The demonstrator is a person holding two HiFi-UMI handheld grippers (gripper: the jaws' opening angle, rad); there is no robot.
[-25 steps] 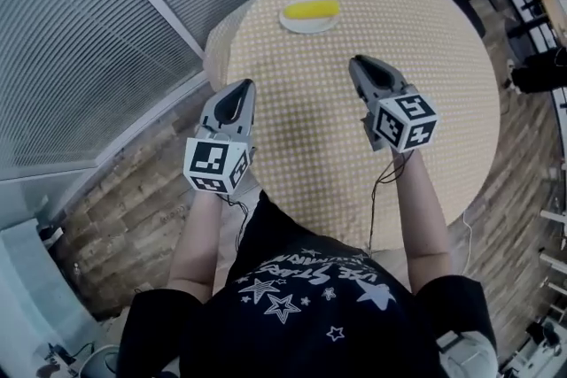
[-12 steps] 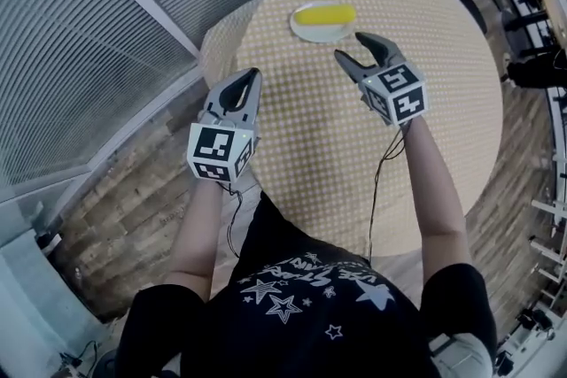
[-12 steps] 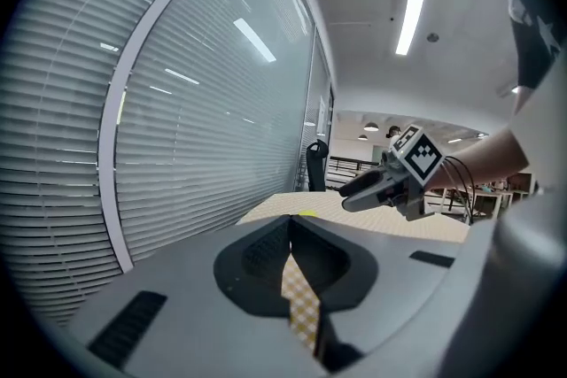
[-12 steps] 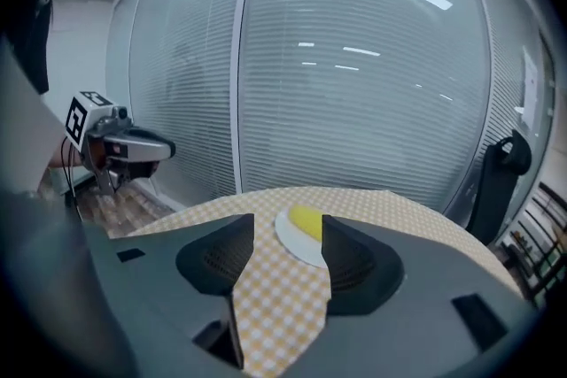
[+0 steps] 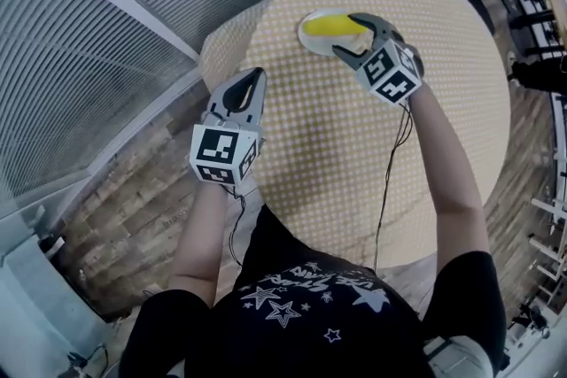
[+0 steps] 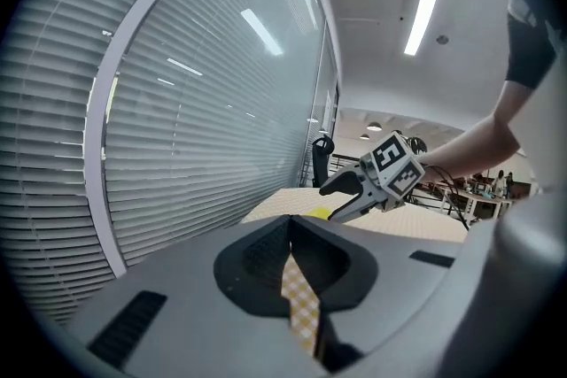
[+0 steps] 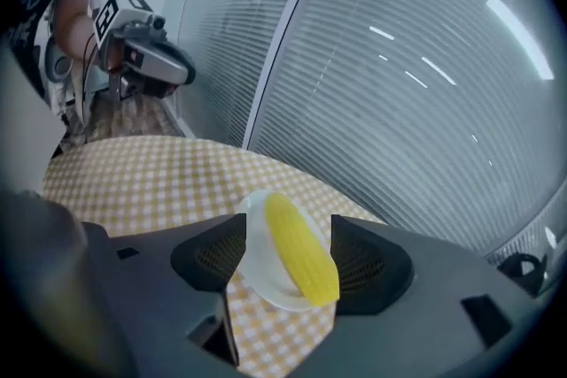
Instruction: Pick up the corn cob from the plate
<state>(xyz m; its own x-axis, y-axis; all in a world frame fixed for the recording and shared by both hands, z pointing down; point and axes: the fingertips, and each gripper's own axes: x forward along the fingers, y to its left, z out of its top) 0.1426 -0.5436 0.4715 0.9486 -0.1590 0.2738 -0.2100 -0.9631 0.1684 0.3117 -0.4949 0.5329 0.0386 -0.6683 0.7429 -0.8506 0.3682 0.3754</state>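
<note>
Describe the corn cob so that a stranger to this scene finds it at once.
Find the round, checked table. On its far side, near the blinds, sits a small white plate. The corn cob lies on it, the only long, bright yellow thing.

- Desk (image 5: 354,155): standing to the right of the blinds (image 5: 97,49).
- Plate (image 5: 307,37): sitting on the desk's far part.
- Corn cob (image 5: 332,25): lying on the plate.
- Right gripper (image 5: 342,36): hanging over the plate, with its fingers (image 7: 372,266), which have just been opening, standing either side of the cob.
- Left gripper (image 5: 257,77): hovering at the desk's near left edge, well apart from the plate, with its fingers together.
</note>
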